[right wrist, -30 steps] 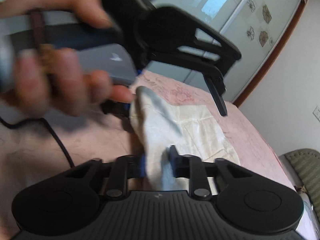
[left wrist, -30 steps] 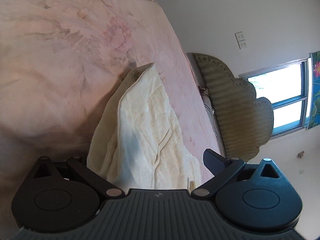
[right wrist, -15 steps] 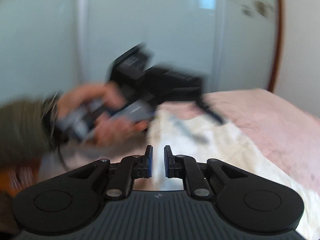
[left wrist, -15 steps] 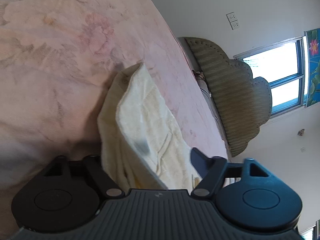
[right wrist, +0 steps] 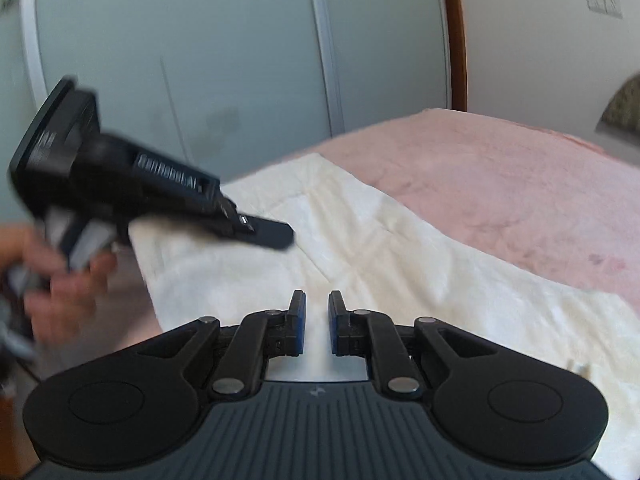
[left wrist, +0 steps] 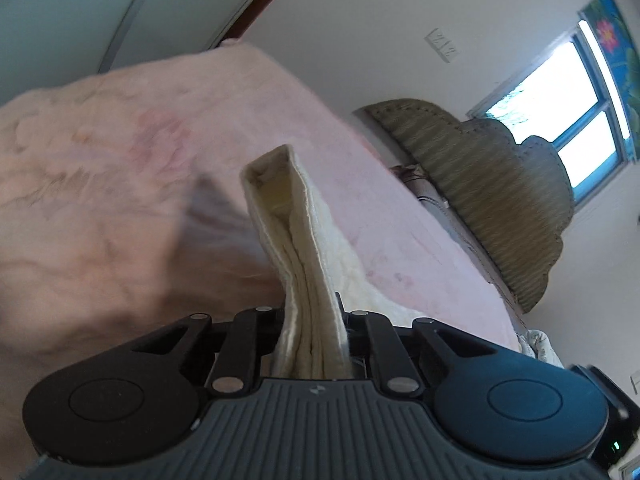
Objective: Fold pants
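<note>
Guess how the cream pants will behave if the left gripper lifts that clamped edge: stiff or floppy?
Probably floppy: the pants bend and sag past the left gripper. The stacked layers there look thick, so likely a firm bite. The rest on the pink blanket would probably trail and drag.

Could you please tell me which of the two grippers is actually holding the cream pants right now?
The left gripper: a thick folded edge of the pants is pinched between its fingers. The right gripper has nothing between its fingers, only a narrow gap.
</note>
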Action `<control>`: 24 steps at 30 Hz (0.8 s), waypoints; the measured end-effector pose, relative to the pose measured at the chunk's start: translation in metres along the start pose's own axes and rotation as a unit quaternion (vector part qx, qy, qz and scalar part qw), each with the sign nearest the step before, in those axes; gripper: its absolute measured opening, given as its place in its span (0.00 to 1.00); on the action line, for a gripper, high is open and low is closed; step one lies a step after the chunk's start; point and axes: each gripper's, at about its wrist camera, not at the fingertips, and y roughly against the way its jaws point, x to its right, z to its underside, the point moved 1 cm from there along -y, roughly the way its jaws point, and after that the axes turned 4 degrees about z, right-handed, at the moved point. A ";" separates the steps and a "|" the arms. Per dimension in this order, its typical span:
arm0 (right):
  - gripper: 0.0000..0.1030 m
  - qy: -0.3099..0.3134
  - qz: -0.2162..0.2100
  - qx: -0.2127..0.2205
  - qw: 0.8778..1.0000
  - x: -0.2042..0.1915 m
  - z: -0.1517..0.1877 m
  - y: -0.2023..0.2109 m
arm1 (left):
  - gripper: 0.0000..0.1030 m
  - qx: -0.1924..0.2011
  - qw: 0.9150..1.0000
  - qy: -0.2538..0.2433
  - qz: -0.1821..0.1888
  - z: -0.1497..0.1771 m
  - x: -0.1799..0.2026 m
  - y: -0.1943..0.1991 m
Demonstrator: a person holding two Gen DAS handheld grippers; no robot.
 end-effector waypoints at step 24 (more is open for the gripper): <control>0.11 -0.233 0.024 0.170 0.957 0.129 0.015 0.148 | 0.26 0.010 0.980 -0.175 0.091 0.090 0.239 -0.051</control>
